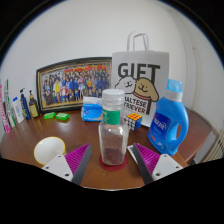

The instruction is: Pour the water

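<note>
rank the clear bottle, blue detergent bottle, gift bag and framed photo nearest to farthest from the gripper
1. Clear bottle, standing between the open fingers of the gripper.
2. Blue detergent bottle, ahead to the right.
3. Gift bag, behind both bottles.
4. Framed photo, back left by the wall.

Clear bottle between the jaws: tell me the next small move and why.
Probably close the jaws on the clear bottle. It stands upright on the wooden table between the open gripper's pink pads, with a gap showing at each side, so nothing grips it yet. It must be held before any pouring.
</note>
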The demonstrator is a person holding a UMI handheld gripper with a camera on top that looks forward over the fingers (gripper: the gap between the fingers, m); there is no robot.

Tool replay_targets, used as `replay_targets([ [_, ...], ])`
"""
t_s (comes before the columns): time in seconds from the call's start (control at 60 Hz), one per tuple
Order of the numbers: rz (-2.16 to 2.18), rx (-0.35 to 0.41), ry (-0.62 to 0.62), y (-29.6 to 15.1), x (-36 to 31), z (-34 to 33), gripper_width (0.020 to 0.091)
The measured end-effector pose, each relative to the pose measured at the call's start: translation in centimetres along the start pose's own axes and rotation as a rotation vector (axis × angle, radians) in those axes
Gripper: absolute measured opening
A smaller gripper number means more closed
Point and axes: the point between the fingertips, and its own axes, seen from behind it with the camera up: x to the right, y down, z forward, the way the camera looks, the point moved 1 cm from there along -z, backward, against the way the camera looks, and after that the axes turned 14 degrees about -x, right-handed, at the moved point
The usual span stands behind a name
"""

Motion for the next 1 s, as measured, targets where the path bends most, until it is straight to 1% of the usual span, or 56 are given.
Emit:
replay_targets([
  [0.233, 0.015, -0.057, 0.021, 1.9, -3.6, -10.3, 0.0854],
  [0.35, 0.034, -0.091, 0.07, 3.5, -5.8, -16.8, 0.0855],
  [0.55, 0.046, -0.103, 0.075, 5.8, -10.7, -25.7, 0.0855],
  [0.783, 0.032, -0.099, 0.066, 7.6, -13.9, -30.5, 0.0852],
  [0.9, 0.032, -0.09, 0.077, 7.7, -14.0, -31.7, 0.0856],
  [1.0, 0.031, -0.105, 0.093, 8.3, -13.7, -32.1, 0.0854],
])
